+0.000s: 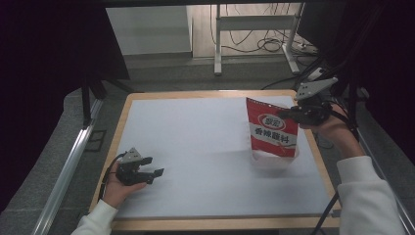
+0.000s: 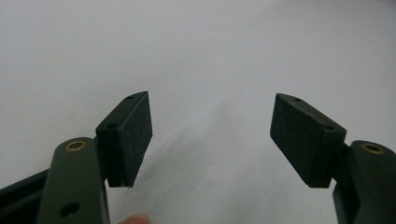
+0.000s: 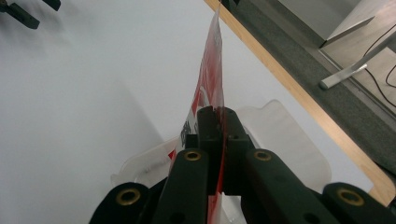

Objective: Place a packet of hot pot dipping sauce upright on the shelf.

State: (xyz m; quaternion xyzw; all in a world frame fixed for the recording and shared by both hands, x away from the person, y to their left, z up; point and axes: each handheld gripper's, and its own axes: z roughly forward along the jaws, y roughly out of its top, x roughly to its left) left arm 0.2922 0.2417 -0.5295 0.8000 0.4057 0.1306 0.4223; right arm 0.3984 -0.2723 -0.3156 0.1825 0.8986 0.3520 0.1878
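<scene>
A red and white stand-up pouch (image 1: 270,128) with printed characters stands upright at the right of the white mat (image 1: 205,147), its clear bottom (image 1: 274,159) touching the mat. My right gripper (image 1: 288,113) is shut on the pouch's right edge near the top. In the right gripper view the black jaws pinch the thin pouch (image 3: 211,88) edge-on, at the gripper (image 3: 217,112). My left gripper (image 1: 154,166) rests low at the mat's front left, held in a hand, its jaws wide open. Nothing lies between its pads (image 2: 135,135) in the left gripper view, where the gripper (image 2: 212,133) faces bare mat.
The mat covers a wooden table (image 1: 128,105) whose right edge (image 3: 299,93) runs close beside the pouch. Beyond the table are a metal frame's legs (image 1: 218,44) and cables on the floor (image 1: 266,46). A rail (image 1: 68,166) runs along the left.
</scene>
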